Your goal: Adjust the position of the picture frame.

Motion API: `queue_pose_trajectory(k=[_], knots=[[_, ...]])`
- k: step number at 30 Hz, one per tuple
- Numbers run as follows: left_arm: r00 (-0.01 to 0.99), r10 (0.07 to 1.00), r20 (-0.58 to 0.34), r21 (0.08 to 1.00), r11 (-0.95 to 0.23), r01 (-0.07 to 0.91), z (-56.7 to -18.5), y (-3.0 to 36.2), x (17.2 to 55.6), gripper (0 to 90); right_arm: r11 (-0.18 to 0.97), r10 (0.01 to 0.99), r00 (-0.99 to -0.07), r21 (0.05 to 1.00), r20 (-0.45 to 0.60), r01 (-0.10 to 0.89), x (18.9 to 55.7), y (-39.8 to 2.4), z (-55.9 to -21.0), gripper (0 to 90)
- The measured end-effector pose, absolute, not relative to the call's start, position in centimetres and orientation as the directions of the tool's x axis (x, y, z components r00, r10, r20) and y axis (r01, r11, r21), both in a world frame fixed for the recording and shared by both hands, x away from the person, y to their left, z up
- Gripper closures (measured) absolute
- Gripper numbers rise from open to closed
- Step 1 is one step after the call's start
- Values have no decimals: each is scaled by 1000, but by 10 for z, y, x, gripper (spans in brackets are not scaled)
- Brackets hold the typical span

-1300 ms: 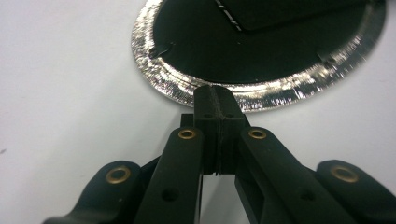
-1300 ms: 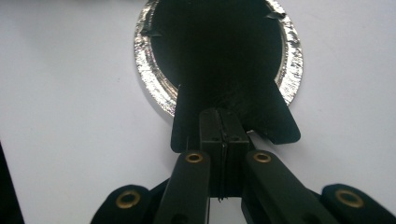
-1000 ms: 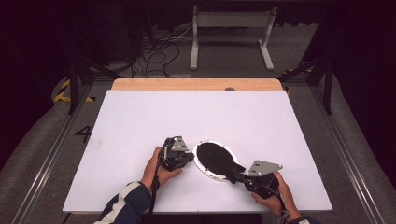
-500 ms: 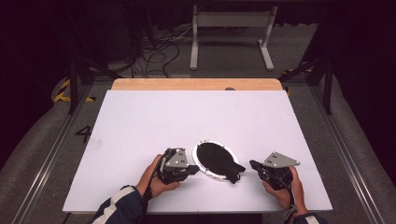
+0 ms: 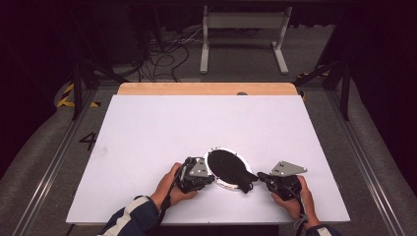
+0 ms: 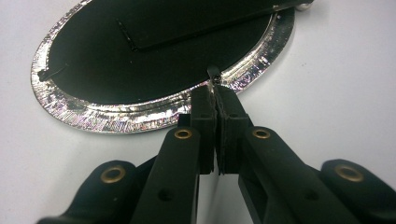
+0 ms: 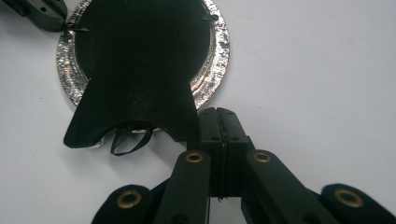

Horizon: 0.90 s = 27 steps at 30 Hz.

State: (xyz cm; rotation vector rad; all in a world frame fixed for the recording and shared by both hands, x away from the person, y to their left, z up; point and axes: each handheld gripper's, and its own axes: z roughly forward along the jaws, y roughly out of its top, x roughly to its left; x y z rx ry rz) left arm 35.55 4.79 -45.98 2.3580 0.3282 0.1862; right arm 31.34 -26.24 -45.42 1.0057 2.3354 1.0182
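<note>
A round silver plate (image 5: 222, 185) lies near the table's front edge with a black cloth (image 5: 226, 164) spread over it. One corner of the cloth hangs past the rim toward my right gripper (image 5: 260, 176). My left gripper (image 6: 215, 88) is at the plate's rim (image 6: 116, 119), shut on a thin black bit of the cloth's edge that pokes up past its tips. My right gripper (image 7: 223, 114) is shut just off the plate (image 7: 215, 60). The cloth (image 7: 135, 84) has its hem against the side of one jaw, and no cloth is visible between the pads. My left gripper (image 7: 42, 11) is across the plate.
The white table top (image 5: 196, 123) stretches wide behind and to both sides of the plate. A wooden strip (image 5: 206, 89) runs along its far edge. Beyond it are cables and a metal stand (image 5: 243, 34) on the floor. A loose thread loop (image 7: 126, 140) hangs under the cloth's corner.
My right gripper has drawn back to the right, away from the plate. My left gripper has come toward the person and now sits at the plate's near-left rim. The plate has stayed put.
</note>
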Motion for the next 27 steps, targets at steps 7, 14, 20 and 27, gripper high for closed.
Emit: queue_pose_trajectory(k=[7,14,20,27], knots=[[946,317,63,690,-699,188,-459,50,364,866,465,756,-652,754,-65,464,310,-257,-456,900],[937,345,47,697,-683,217,-460,57,380,870,479,757,-647,752,-92,453,306,-241,-461,900],[935,340,99,684,-706,184,-459,60,389,849,483,763,-638,747,-103,457,305,-227,-461,900],[917,388,95,703,-678,214,-461,63,399,845,480,767,-634,744,-99,464,307,-210,-461,900]])
